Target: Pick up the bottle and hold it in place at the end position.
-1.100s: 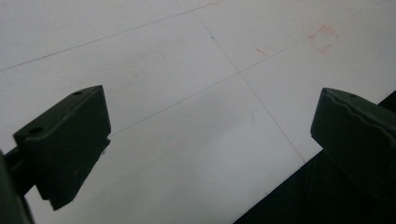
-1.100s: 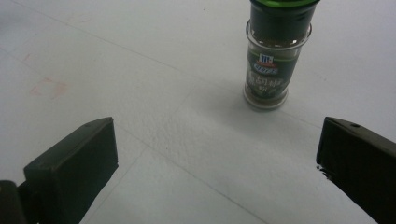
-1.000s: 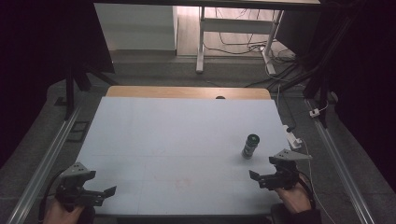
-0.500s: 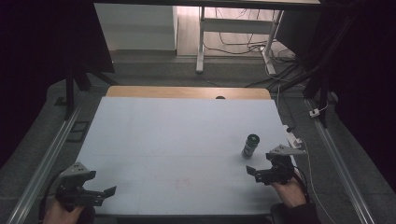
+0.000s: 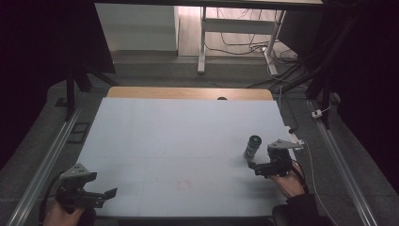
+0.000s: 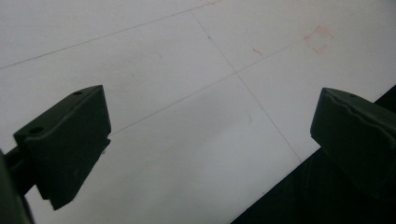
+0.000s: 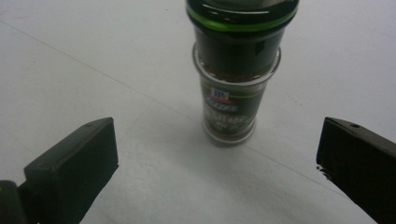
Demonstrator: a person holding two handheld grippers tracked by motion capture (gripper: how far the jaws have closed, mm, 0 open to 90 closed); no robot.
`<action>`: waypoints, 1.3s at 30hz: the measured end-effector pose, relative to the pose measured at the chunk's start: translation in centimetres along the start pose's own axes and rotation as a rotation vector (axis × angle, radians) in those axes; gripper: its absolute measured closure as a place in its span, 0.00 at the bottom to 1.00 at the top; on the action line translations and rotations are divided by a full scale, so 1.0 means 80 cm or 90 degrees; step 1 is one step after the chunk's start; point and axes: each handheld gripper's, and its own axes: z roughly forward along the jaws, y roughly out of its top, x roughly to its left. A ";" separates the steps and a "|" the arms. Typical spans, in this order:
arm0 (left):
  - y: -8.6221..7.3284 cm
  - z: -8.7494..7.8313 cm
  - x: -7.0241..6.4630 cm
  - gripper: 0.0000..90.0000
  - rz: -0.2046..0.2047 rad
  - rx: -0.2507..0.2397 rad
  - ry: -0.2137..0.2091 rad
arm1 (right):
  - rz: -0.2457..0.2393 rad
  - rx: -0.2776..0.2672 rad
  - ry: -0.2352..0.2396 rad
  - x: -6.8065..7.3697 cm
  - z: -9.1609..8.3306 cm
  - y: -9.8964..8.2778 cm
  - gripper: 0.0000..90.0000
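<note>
Two grippers are in your hands, and only one thing stands on the desk (image 5: 179,141): a small spice jar (image 5: 252,147) toward the right side, upright on the pale surface.

Much of the jar is hard to read. In the right gripper view the top of its cap is cut off by the upper edge, and the label (image 7: 223,106) is blurred; a red and blue mark shows on it, but you cannot make out the words. From the high view the jar is small and dim, and its base sits right beside the tip of your right gripper (image 5: 258,167), so you cannot tell from there whether they touch. The surroundings beyond the desk are dark.

What does show: clear glass, dark contents, a dark cap with a bright green ring (image 7: 243,24) under it, and a narrower lower body that carries the label.

Your right gripper has its jaws spread wide, the jar standing ahead of them and between their lines, clear of both. Your left gripper (image 5: 104,195) is at the near left corner of the desk, jaws also spread with nothing between them, over bare surface with thin lines and a faint red square mark (image 6: 318,38) near the desk's edge.
</note>
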 end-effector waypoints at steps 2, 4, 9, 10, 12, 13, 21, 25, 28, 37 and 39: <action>0.000 0.000 0.000 0.00 0.000 0.000 0.000 | -0.001 0.000 0.000 -0.003 0.005 0.001 0.00; 0.000 0.000 0.000 0.00 0.000 0.000 0.000 | -0.002 0.001 0.001 -0.007 0.011 0.003 0.00; 0.000 0.000 0.000 0.00 0.000 0.001 -0.001 | 0.004 -0.001 0.000 -0.014 0.022 0.005 0.00; 0.000 0.000 0.000 0.00 0.000 0.001 -0.001 | 0.003 0.000 0.001 -0.016 0.024 0.006 0.00; 0.000 0.000 0.000 0.00 0.000 0.001 -0.001 | 0.000 0.002 0.008 -0.018 0.030 0.007 0.00; 0.000 0.000 0.000 0.00 0.001 0.001 -0.001 | -0.002 0.003 0.009 -0.018 0.032 0.007 0.00; 0.000 0.000 0.000 0.00 0.001 0.002 -0.002 | -0.026 0.009 0.006 -0.021 0.039 0.014 0.09; 0.000 0.000 0.000 0.00 0.001 0.002 -0.001 | -0.030 0.013 0.010 -0.023 0.040 0.016 0.22; 0.000 0.001 0.000 0.00 0.001 0.003 0.000 | -0.031 0.006 0.011 -0.025 0.038 0.018 0.31; 0.000 0.001 -0.001 0.00 0.002 0.005 0.002 | -0.054 0.007 0.041 -0.024 0.039 0.021 0.55; 0.000 0.001 0.000 0.00 0.001 0.005 0.002 | -0.065 0.007 0.040 -0.022 0.038 0.022 0.58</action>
